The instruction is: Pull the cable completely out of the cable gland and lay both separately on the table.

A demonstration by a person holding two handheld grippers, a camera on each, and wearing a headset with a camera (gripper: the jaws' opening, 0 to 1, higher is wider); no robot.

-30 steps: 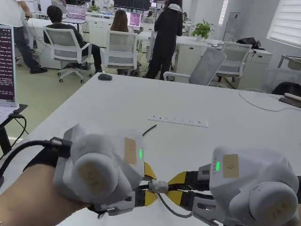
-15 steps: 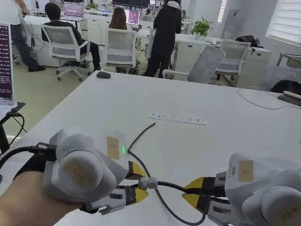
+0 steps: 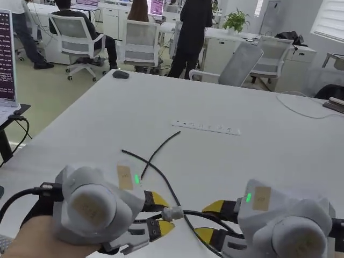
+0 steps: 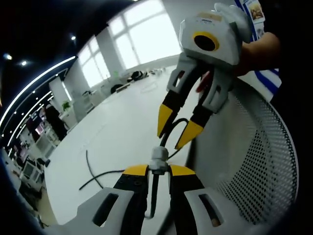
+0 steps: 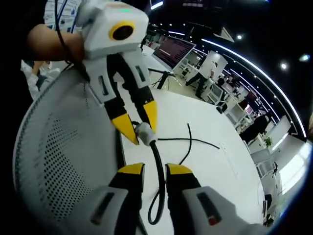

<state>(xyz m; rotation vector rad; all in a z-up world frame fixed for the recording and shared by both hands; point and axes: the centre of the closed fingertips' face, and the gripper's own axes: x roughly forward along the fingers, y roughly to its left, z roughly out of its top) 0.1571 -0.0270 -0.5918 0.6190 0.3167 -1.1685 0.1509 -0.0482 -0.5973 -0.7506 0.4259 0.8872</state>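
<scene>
The left gripper is low on the left of the head view. Its yellow-tipped jaws are squeezed onto the small pale cable gland and hold it up a little above the table. In the left gripper view the gland sits right between the two yellow tips, with a bit of black cable going back down between the jaws.

The right gripper is low on the right and faces the left one, close to it. Its jaws stand apart. The black cable comes out of the gland and runs between those jaws. In the right gripper view there is a gap beside the cable, so the jaws are not pinching it. Behind the jaws the cable bends down into a loop.

The cable is still inside the gland. The rest of the cable lies on the white table in front of the grippers. It makes two long thin lines that cross each other, and one end points toward a flat white power strip farther back.

A dark computer mouse lies near the far edge of the table. Behind the table are white office chairs and people at desks. A lit screen stands at the far left.
</scene>
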